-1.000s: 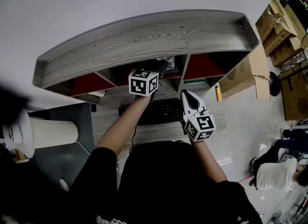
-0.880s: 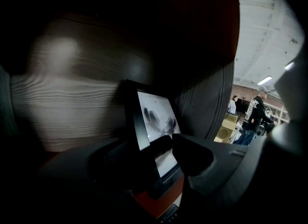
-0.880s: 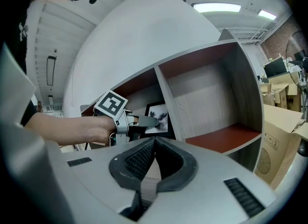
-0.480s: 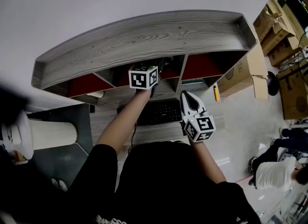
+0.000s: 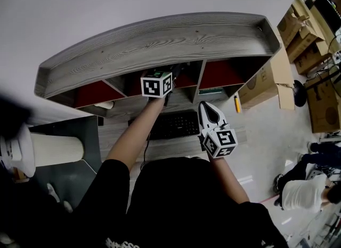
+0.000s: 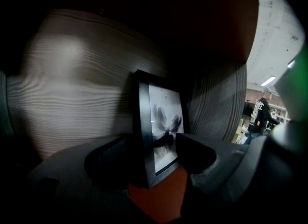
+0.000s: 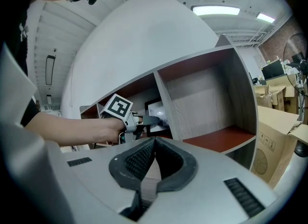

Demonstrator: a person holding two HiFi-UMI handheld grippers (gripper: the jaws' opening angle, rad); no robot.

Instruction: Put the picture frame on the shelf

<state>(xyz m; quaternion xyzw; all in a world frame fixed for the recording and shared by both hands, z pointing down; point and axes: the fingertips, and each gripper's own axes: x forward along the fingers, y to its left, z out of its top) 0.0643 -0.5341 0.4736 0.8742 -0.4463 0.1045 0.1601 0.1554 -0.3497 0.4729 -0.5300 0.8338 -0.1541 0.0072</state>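
The black picture frame (image 6: pixel 161 122) with a grey flower print stands upright on the red floor (image 6: pixel 159 199) of a middle compartment of the grey wooden shelf (image 5: pixel 160 44). My left gripper (image 6: pixel 156 146) reaches into that compartment. Its jaws are opening, with the frame between them and a gap showing at the pads. From the right gripper view the frame (image 7: pixel 156 117) shows at the left gripper's (image 7: pixel 149 120) tips. In the head view the shelf top hides the left gripper's (image 5: pixel 173 74) jaws. My right gripper (image 5: pixel 208 108) hovers in front of the shelf, shut and empty (image 7: pixel 154 143).
A black keyboard (image 5: pixel 178 124) lies on the desk under the shelf. Cardboard boxes (image 5: pixel 277 82) stand at the right, a white cylinder (image 5: pixel 56 148) at the left. A small yellow object (image 5: pixel 236 103) lies by the boxes. The compartment (image 7: pixel 207 98) right of the frame holds nothing.
My left gripper has gone a little deeper into the compartment. The right gripper has barely moved.
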